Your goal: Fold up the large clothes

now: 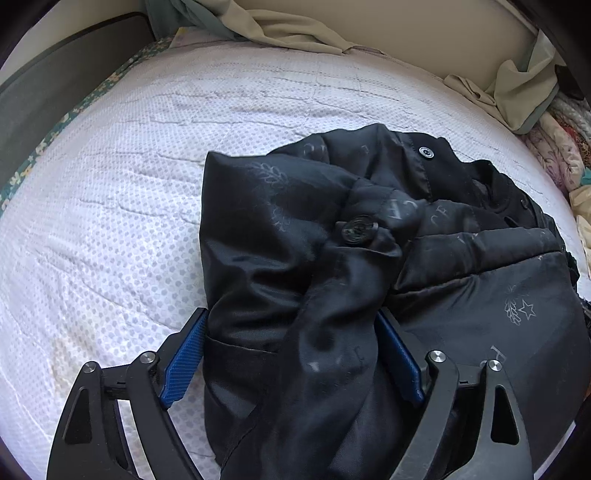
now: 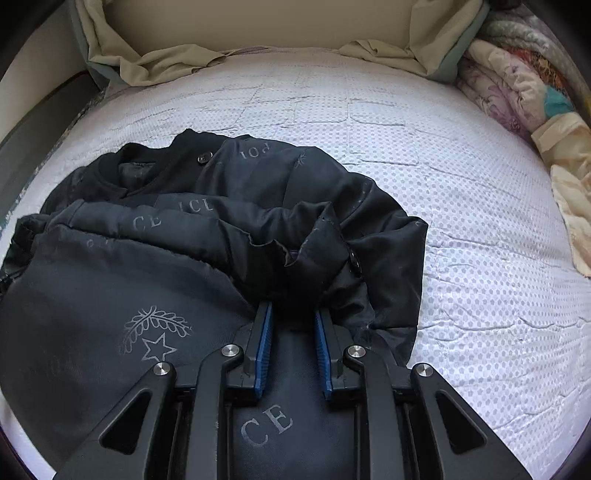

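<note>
A black padded jacket (image 1: 369, 236) with grey printed letters, leaf-and-star marks and buttons lies bunched on the white quilted mattress (image 1: 147, 155). My left gripper (image 1: 291, 317) stands wide open, its blue pads on either side of a thick fold of the jacket's near edge. In the right wrist view the same jacket (image 2: 184, 236) fills the left and middle. My right gripper (image 2: 293, 310) is shut on a bunched fold of the jacket, with fabric squeezed between the blue pads (image 2: 264, 343).
Beige sheets (image 1: 295, 29) are heaped along the mattress's far edge against a cream wall. Folded floral quilts (image 2: 517, 92) are stacked at the right. A dark frame (image 1: 55, 85) borders the left side. White mattress shows left of the jacket and to its right (image 2: 480, 258).
</note>
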Demonstrator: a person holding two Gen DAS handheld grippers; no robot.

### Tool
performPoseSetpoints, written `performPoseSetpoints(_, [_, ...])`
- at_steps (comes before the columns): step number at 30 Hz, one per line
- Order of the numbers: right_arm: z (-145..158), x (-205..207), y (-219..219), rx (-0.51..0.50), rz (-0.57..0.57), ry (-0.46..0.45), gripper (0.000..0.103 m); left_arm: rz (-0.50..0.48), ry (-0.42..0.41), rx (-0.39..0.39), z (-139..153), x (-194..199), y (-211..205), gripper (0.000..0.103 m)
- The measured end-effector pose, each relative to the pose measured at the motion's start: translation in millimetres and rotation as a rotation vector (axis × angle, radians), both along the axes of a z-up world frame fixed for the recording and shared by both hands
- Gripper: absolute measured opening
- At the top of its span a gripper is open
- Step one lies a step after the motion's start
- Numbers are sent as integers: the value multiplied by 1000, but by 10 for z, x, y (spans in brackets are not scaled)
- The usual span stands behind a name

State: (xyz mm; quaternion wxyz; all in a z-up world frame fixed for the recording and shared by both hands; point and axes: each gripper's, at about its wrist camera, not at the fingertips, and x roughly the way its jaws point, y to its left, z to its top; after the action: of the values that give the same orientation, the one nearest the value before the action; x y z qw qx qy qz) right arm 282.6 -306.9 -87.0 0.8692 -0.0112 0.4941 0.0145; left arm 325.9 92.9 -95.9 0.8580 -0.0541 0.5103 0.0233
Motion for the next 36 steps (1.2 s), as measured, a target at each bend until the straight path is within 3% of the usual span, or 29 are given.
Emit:
performPoseSetpoints(4, [-42,-21,35,-35,-6,-34,16,6,13,-13,-36,29,14,94])
performPoseSetpoints(8, [-3,-5,42,-31,-18,-30,16,30,17,-36,139,77,28,91])
performPoseSetpoints(11, [53,36,2,25,-48,-16,16,53,-49,-93,377,77,89,87])
performPoseSetpoints(15, [121,48,-43,75,-74,-13,17,108,-127,-96,540,71,218,87])
performPoseSetpoints(19, [222,20,-119,127,-110,-24,17,153,-72,-97,342,125,334,90])
performPoseSetpoints(22, [252,0,-200,194,-142,-26,17,187,-6,-204,94,176,472,94])
performPoseSetpoints(24, [206,3,-245,221,-148,-16,14,192,-2,-233,34,150,504,94])
performPoseSetpoints(29, [19,38,-420,314,-180,17,1,176,-10,-149,67,117,350,94])
performPoseSetpoints(32, [50,21,-454,345,-196,16,1,195,2,-143,210,89,332,94])
performPoseSetpoints(35, [240,-33,-430,348,-209,8,5,193,-59,-24,571,-36,210,93])
performPoseSetpoints(36, [328,-71,-416,334,-204,-11,11,181,-113,28,742,-109,113,93])
